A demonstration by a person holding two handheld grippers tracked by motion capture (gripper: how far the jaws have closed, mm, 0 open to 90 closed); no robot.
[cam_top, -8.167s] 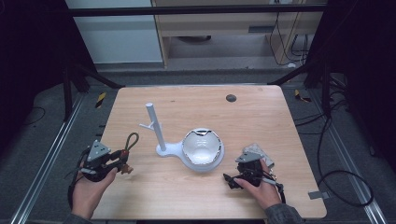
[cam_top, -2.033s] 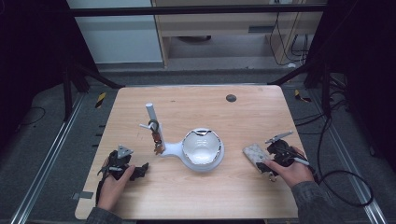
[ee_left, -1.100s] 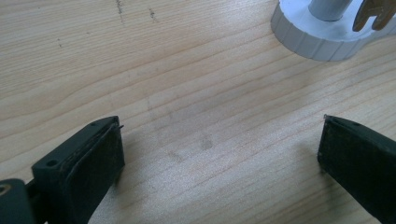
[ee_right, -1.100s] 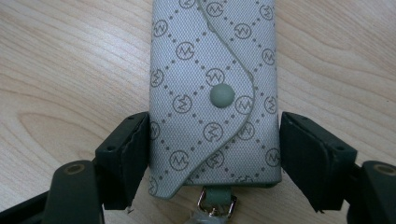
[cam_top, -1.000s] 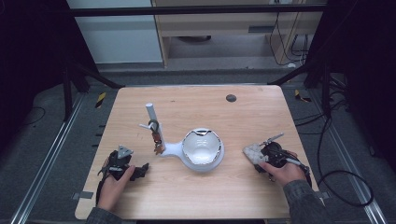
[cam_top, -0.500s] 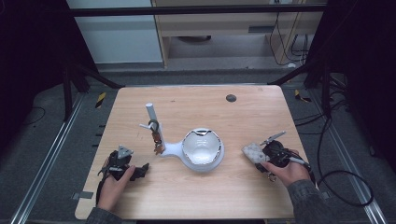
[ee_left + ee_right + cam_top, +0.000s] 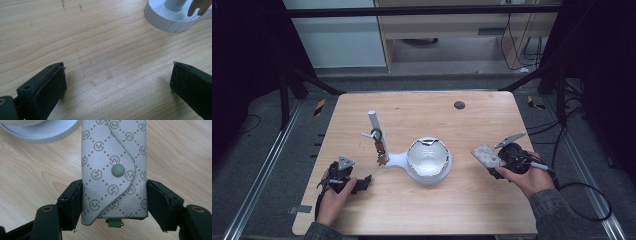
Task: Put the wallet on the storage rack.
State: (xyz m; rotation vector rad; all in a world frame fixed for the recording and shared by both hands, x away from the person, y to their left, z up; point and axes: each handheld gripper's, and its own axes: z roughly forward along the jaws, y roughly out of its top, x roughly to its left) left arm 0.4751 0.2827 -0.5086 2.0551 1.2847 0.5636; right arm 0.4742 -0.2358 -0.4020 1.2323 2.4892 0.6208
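Wooden table (image 7: 472, 210); right gripper (image 7: 113, 202) jaws clamp key pouch (image 7: 113, 167) sides, lift level toward bowl (image 7: 428, 160); left gripper (image 7: 117, 82) jaws spread, empty.

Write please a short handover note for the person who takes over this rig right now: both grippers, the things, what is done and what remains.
Right gripper: shut on the grey patterned key pouch, beside the white bowl.
Left gripper: open, holds nothing, low over the table near the white stand.
Done: keys hang on the stand's peg; pouch gripped.
Left: probably set the pouch in the bowl; destination is uncertain.
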